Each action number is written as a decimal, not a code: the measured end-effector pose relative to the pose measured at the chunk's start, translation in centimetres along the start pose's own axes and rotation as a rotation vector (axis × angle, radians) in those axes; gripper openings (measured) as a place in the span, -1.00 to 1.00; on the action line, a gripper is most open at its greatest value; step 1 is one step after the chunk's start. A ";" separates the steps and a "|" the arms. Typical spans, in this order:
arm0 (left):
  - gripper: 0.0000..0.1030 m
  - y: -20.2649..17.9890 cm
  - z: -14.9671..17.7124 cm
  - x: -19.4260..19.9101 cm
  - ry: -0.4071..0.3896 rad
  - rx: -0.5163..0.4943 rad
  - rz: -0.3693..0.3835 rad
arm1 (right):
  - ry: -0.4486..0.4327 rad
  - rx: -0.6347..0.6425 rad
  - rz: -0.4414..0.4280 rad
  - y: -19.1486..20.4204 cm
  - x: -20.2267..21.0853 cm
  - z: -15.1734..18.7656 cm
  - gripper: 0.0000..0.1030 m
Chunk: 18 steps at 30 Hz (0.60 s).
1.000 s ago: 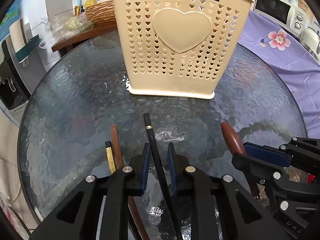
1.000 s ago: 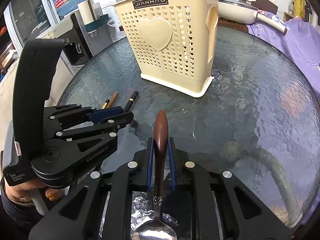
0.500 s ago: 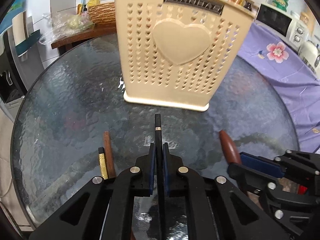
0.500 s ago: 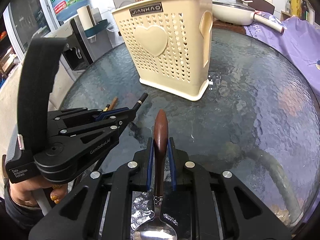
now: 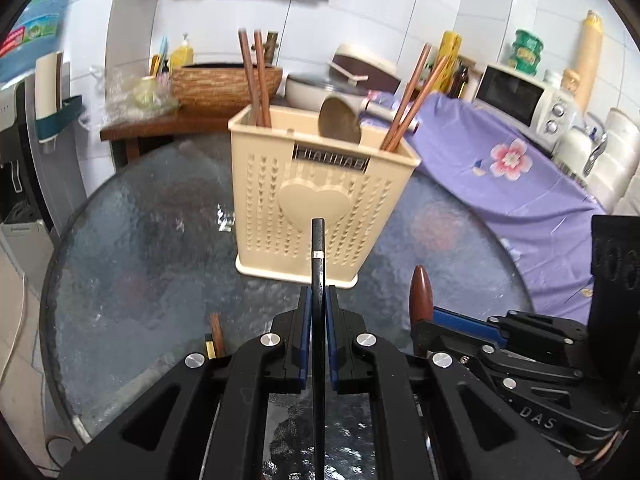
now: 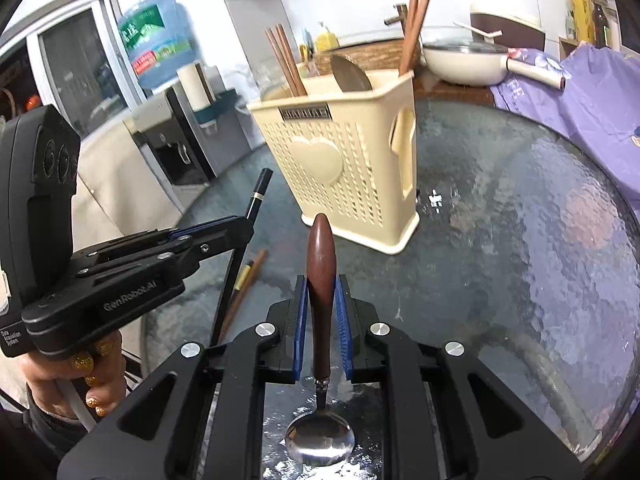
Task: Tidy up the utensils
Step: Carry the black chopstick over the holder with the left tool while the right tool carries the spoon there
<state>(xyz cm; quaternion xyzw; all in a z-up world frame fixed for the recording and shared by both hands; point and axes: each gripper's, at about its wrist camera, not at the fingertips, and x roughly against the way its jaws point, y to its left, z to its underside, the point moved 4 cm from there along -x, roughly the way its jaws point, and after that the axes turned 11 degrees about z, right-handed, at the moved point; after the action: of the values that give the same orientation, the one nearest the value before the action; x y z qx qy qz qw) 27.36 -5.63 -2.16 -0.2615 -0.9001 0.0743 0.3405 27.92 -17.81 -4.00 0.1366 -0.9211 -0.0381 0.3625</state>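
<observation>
Left wrist view: we see our left claw [image 5: 318, 312] closed tight on a black chopstick [image 5: 318, 256], its blue pads pressing the stick from both sides. The stick runs straight ahead between the fingers, and its blunt end with a thin pale band stands in front of the cream utensil basket [image 5: 320, 204]. That basket sits upright on the round glass tabletop [image 5: 132, 240], with a raised heart on its near wall. Brown chopsticks [image 5: 254, 80] stand in its left side, another pair leans out at the right, and a spoon bowl shows above the rim between them. Low on the left, just past our left finger, a brown chopstick [image 5: 217, 328] and a yellow-tipped stick [image 5: 209, 350] lie side by side on the glass. To the right, the brown handle tip of a spoon pokes up from our other claw.

From the right wrist view, our right claw [image 6: 322, 312] is closed on the spoon [image 6: 320, 264] by its dark brown wooden handle, the pads gripping it on both sides. The handle points forward toward the basket, and the shiny metal bowl hangs back beneath the claw body. The spoon is clear of the glass. At the left, a hand [image 6: 76, 376] with glittery gold nails holds the left claw, whose black chopstick juts up and forward beside the basket, not touching it. A purple flowered cloth [image 5: 512, 168] covers the furniture beyond the tabletop.
</observation>
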 end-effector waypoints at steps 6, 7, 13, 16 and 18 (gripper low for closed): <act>-0.87 -0.6 -0.8 1.8 -0.047 -0.009 0.016 | -0.050 0.006 -0.026 0.1 1.7 -0.8 -0.71; -0.87 -0.7 -0.9 2.1 -0.053 -0.009 0.022 | -0.059 0.008 -0.026 0.2 1.9 -0.9 -0.71; -0.87 -1.5 -1.3 3.4 -0.091 -0.023 0.035 | -0.093 0.010 -0.028 0.2 2.8 -1.5 -0.71; -0.87 -1.6 -1.6 3.9 -0.105 -0.028 0.037 | -0.101 0.011 -0.021 0.3 2.9 -1.9 -0.72; -0.87 -1.6 -1.8 4.2 -0.114 -0.031 0.037 | -0.108 0.015 -0.016 0.3 3.0 -2.1 -0.72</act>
<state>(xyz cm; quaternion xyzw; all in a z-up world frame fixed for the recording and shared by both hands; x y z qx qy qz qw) 25.21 -4.91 2.12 -0.2786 -0.9142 0.0811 0.2830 27.21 -18.26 -0.41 0.1446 -0.9384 -0.0414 0.3111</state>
